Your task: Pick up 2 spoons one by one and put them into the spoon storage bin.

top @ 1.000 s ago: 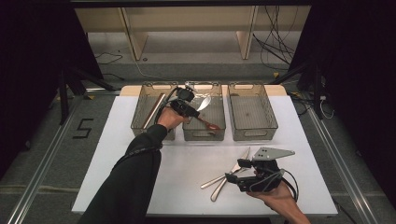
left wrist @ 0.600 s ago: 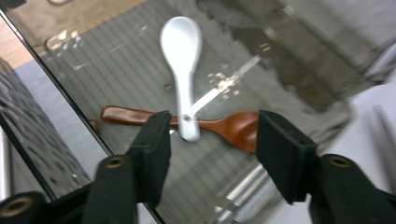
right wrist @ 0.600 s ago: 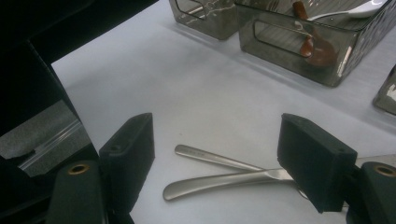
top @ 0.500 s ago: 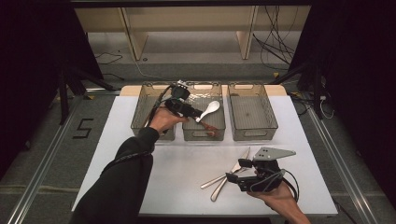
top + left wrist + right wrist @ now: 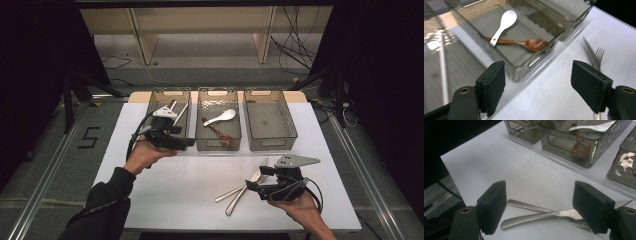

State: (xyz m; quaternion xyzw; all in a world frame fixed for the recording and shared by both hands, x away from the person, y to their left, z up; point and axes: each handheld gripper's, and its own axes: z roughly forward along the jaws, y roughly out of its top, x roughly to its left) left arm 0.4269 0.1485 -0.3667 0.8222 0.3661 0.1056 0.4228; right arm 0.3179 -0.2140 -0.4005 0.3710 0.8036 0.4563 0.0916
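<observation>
lying in the middle bin (image 5: 218,145), a glossy white spoon (image 5: 220,118); both tongs (image 5: 186,143) (image 5: 251,186) apart, empty.

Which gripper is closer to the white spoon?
Left. The left gripper hovers just beside the middle bin holding the white spoon; the right gripper sits over the cutlery nearer the person.

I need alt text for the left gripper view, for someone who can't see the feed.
The open left gripper, nothing between its black jaws, looks across a white table at a clear bin. A white spoon lies across a brown wooden spoon inside it. A metal fork lies on the table at right.
</observation>
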